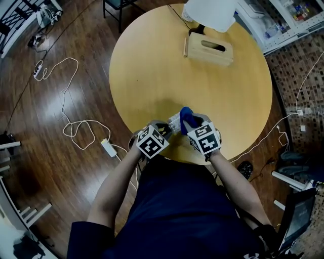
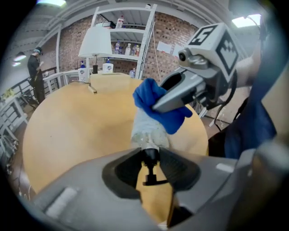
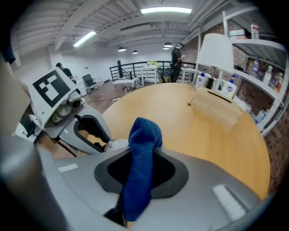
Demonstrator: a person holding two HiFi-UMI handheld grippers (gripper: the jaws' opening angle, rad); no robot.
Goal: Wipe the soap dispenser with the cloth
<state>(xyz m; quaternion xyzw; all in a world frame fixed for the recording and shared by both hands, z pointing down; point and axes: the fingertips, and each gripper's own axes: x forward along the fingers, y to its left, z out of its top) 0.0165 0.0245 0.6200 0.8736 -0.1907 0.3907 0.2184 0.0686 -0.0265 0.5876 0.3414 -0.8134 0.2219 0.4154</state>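
Observation:
Over the near edge of the round wooden table, both grippers meet at a small clear soap dispenser. My left gripper is shut on the dispenser's black pump neck, and the whitish bottle body points away from the jaws. A blue cloth is clamped in my right gripper, its bunched end sticking out past the jaws. In the left gripper view the cloth lies against the far end of the bottle, pressed there by the right gripper. The bottle's far end is hidden under the cloth.
A wooden tissue box and a white lamp shade stand at the table's far side. White cables and a power strip lie on the floor at left. Shelves with bottles stand beyond the table.

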